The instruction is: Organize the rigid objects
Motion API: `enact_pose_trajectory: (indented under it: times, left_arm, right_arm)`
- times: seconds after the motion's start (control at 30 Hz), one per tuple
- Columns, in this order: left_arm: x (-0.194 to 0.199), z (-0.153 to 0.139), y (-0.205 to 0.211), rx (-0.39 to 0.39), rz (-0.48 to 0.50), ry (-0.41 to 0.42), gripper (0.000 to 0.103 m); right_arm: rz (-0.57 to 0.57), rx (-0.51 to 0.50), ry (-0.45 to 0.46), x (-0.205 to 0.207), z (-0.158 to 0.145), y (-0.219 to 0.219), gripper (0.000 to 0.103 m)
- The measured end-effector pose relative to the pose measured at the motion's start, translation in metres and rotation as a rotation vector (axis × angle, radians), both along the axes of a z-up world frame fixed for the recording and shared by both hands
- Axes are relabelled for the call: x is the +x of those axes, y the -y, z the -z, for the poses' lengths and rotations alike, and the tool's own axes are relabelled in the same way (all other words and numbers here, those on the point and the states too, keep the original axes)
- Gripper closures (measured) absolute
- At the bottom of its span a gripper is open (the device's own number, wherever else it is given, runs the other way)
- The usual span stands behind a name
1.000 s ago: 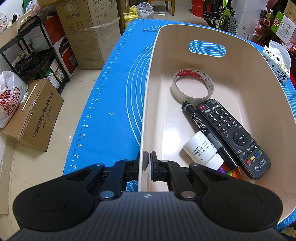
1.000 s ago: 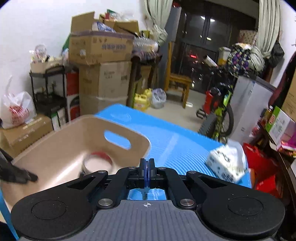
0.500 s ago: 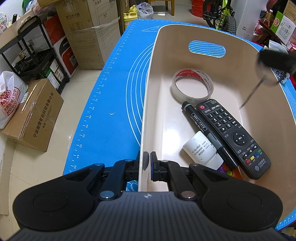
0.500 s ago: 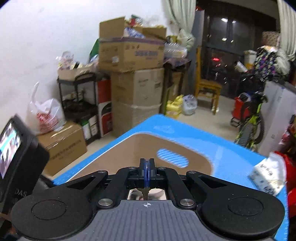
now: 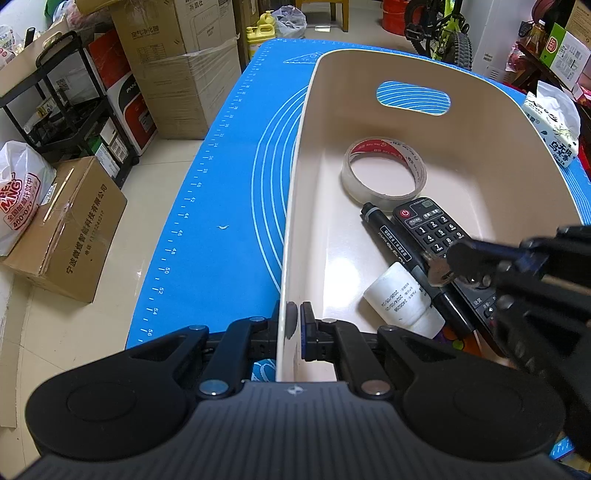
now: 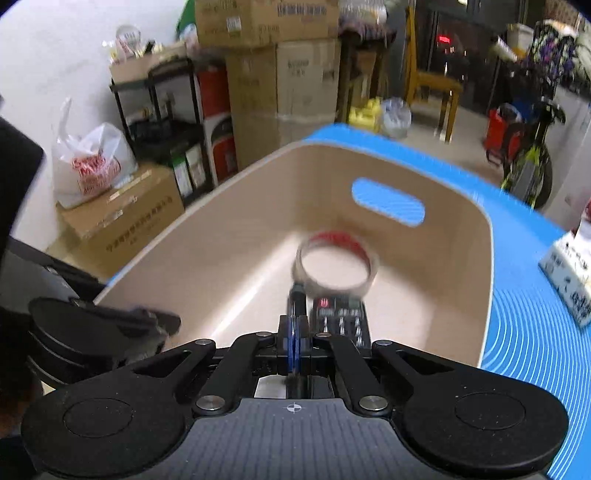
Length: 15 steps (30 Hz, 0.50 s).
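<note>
A beige bin [image 5: 480,122] stands on the blue mat [image 5: 221,221]. Inside lie a roll of clear tape [image 5: 384,173], a black marker [image 5: 388,240], a black remote [image 5: 432,225] and a small white bottle [image 5: 399,299]. My left gripper [image 5: 295,321] is shut on the bin's near left wall. My right gripper [image 5: 524,256] reaches in from the right, low over the remote, shut on a small key-like piece with a black head and metal blade [image 5: 437,273]. In the right wrist view the right gripper [image 6: 293,325] points at the tape [image 6: 336,266], its jaws pressed together.
A tissue pack [image 5: 554,129] lies on the mat to the right of the bin. Cardboard boxes [image 5: 66,229], a black shelf rack [image 5: 55,107] and a white plastic bag stand on the floor to the left. A bicycle [image 5: 443,26] stands beyond the table.
My right gripper has swung from above the mat's right side down into the bin, carrying the key-like piece to just over the remote. The left gripper and bin have not moved.
</note>
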<state>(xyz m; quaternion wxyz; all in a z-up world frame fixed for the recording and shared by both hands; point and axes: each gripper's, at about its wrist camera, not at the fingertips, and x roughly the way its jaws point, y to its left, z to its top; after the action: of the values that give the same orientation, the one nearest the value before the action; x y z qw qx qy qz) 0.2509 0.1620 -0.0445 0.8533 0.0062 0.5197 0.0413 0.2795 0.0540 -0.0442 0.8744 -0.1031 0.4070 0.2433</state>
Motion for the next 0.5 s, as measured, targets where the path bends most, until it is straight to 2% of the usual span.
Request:
enact_pose_trajectory:
  times: [0.1, 0.13, 0.17, 0.23, 0.33, 0.37, 0.4, 0.43, 0.5]
  left_arm:
    - [0.0, -0.001, 0.0, 0.001, -0.004, 0.001, 0.096]
    - [0.0, -0.001, 0.0, 0.001, -0.006, 0.003, 0.096]
    - [0.0, -0.002, 0.0, 0.002, -0.008, 0.005, 0.096]
    - [-0.001, -0.004, 0.0, 0.004, -0.014, 0.012, 0.094]
    - [-0.003, -0.01, 0.001, -0.003, -0.021, 0.034, 0.078]
    - [-0.004, -0.014, 0.001, 0.003, -0.023, 0.05, 0.065]
    - [-0.006, -0.017, 0.003, 0.01, -0.025, 0.065, 0.053]
    - [-0.008, -0.021, 0.003, 0.014, -0.031, 0.081, 0.047]
    - [-0.011, -0.028, 0.004, 0.017, -0.037, 0.109, 0.032]
  right_arm:
    - [0.01, -0.011, -0.021, -0.001, 0.005, -0.002, 0.088]
    - [0.019, -0.001, -0.019, -0.002, 0.005, 0.0, 0.074]
    - [0.031, 0.011, -0.011, -0.003, 0.003, 0.003, 0.067]
    - [0.055, 0.037, 0.008, -0.005, -0.001, 0.01, 0.039]
    - [0.097, 0.089, 0.036, -0.01, -0.013, 0.022, 0.033]
    - [0.106, 0.101, 0.041, -0.011, -0.017, 0.026, 0.032]
    - [0.118, 0.11, 0.05, -0.013, -0.02, 0.03, 0.024]
    - [0.135, 0.12, 0.064, -0.016, -0.023, 0.035, 0.015]
    - [0.186, 0.154, 0.093, -0.022, -0.028, 0.046, 0.005]
